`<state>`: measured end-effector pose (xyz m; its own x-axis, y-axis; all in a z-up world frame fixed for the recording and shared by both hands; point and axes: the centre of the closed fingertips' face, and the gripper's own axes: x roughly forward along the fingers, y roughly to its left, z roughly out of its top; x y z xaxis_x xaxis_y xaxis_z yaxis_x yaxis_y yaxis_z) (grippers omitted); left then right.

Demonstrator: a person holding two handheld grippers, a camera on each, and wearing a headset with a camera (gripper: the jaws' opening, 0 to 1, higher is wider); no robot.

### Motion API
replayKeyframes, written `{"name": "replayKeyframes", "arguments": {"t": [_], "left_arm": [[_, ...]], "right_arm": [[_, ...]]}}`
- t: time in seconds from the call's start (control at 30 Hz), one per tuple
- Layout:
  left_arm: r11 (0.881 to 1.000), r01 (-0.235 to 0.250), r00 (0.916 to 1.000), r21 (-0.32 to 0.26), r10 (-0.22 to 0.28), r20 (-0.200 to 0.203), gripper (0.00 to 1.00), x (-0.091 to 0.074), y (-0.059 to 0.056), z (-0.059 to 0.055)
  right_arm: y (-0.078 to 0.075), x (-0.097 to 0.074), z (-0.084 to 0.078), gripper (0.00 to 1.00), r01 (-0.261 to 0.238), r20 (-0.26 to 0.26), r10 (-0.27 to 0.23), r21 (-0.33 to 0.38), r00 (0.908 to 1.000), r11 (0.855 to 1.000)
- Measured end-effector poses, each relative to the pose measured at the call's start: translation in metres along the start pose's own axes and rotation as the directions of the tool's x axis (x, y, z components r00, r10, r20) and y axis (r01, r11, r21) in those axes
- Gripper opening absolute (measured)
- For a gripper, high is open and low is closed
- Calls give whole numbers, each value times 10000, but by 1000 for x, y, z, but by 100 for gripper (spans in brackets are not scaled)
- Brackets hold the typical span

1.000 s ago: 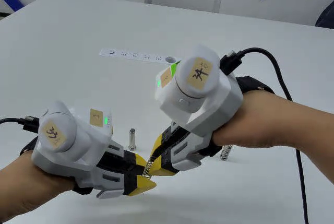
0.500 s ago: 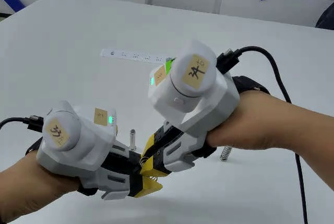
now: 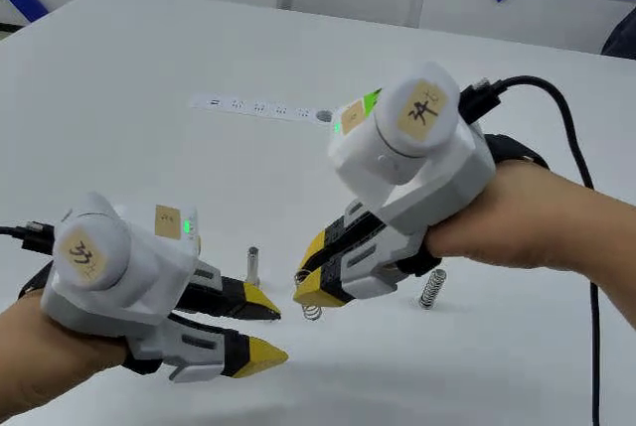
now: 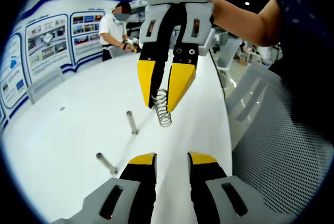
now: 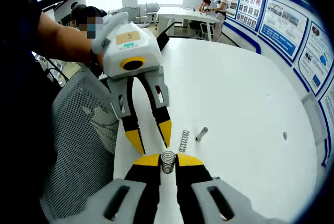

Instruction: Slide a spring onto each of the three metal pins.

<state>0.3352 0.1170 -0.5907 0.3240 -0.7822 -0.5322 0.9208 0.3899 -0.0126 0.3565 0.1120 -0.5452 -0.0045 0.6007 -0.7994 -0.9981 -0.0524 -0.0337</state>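
- The left tongs (image 3: pixel 282 335) are held low, just left of the upright pin (image 3: pixel 252 265) and a little nearer the person, with the jaws spread and nothing between them
- The upright pin stands alone on the white worktop (image 3: pixel 129 98), its shaft bare; the left gripper view picks it up (image 4: pixel 132 122) with a second pin (image 4: pixel 106 162) near it
- The right tongs (image 3: pixel 303 290) point down just right of the upright pin, clenched on a spring (image 3: pixel 312 312) whose lower coils stick out past the yellow tips; the right gripper view looks down its coils (image 5: pixel 168 162), pinched between the jaws
- A loose spring (image 3: pixel 431 288) rests on the worktop further right of the upright pin, beyond the right tongs
- A white power strip (image 3: pixel 263 108) lies well behind the upright pin
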Motion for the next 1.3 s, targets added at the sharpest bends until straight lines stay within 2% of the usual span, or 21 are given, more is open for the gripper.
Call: {"name": "replayKeyframes", "arguments": {"t": [0.2,0.4,0.53,0.63,0.7,0.87,0.97,1.1,1.13,1.17,1.3], "left_arm": [[9981,-448,9987,-416,458,235,26,-13,7,-3],[9927,-828,9951,-872,870,461,27,-21,14,-7],[9899,-988,9929,-1017,1048,560,27,-24,16,-6],[9874,-1112,9908,-1129,1191,651,28,-27,19,-5],[9862,-1163,9899,-1179,1248,679,28,-27,20,-6],[9826,-1290,9871,-1337,1402,779,29,-29,22,-6],[9808,-1345,9859,-1413,1468,805,29,-30,22,-7],[9774,-1434,9840,-1556,1576,835,32,-31,23,-9],[9763,-1463,9834,-1595,1610,837,32,-31,24,-9],[9755,-1483,9829,-1627,1635,841,33,-31,24,-10],[9718,-1564,9815,-1762,1729,821,37,-32,26,-13]], "right_arm": [[-17,-11,-7,11,601,420,-622,489,9972,9970],[-37,-22,-13,11,1348,1035,-1473,1192,9837,9837],[-48,-27,-17,11,1817,1376,-2040,1588,9693,9704],[-57,-29,-19,11,2171,1615,-2479,1866,9552,9581],[-61,-29,-20,11,2303,1735,-2663,2023,9482,9519],[-74,-27,-26,11,2816,1998,-3343,2512,9210,9260],[-79,-23,-31,11,2942,2049,-3568,2814,9115,9134],[-81,-17,-36,11,3002,2050,-3671,2953,9073,9070],[-80,-15,-38,11,2953,1982,-3617,2986,9110,9075],[-80,-13,-39,11,2965,1970,-3627,2990,9108,9070],[-86,-9,-43,11,3056,1982,-3778,3166,9044,8979]]}}
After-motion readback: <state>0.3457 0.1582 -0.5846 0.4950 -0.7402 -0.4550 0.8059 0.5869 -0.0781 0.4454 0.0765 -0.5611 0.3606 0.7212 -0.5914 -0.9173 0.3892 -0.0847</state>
